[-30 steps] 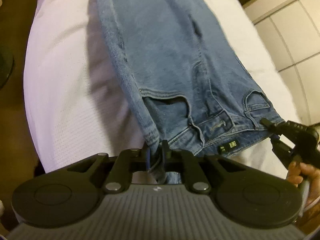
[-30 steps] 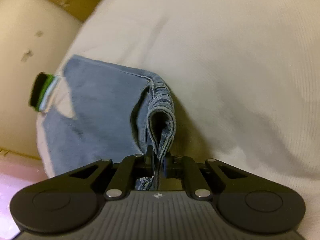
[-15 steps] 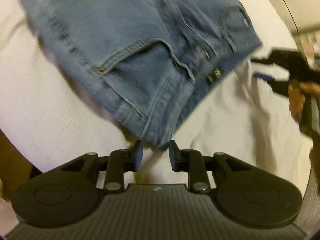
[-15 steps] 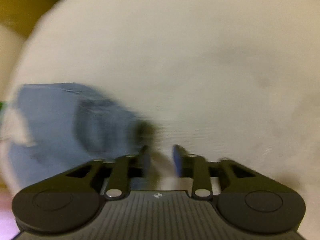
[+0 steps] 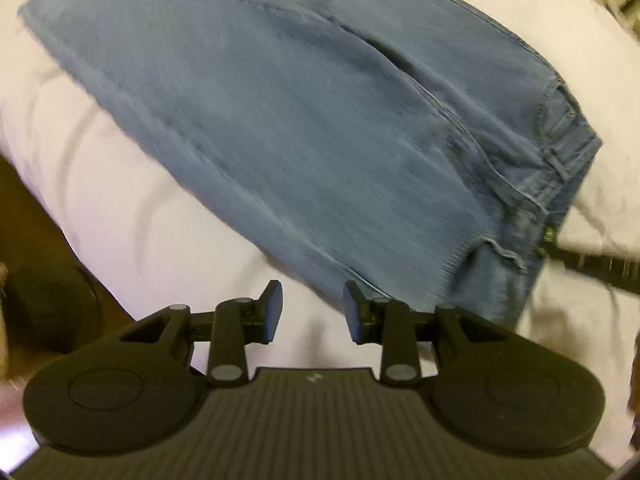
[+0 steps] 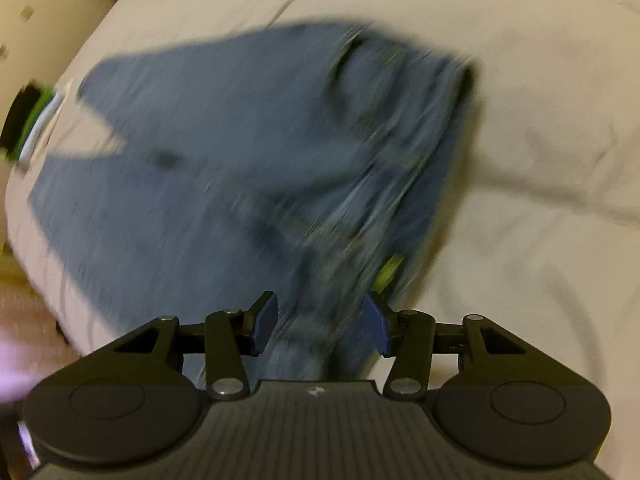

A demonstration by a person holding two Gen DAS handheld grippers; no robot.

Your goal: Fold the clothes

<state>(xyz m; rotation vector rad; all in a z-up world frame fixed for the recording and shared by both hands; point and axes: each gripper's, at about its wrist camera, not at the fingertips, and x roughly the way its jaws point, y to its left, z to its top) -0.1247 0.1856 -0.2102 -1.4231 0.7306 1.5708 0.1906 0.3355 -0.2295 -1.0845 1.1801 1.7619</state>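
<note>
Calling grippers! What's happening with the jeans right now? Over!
Left gripper open, empty. Right gripper open, straddling denim, not pinching. Jeans lying on the white bedding, not yet folded across. Nothing in the way.

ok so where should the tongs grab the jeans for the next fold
Probably the waistband: the jeans lie flat on the white bedding, and its thick seamed edge is the end nearest. Come in low from that open edge, the left tongs and right tongs at opposite corners; both are open now.
</note>
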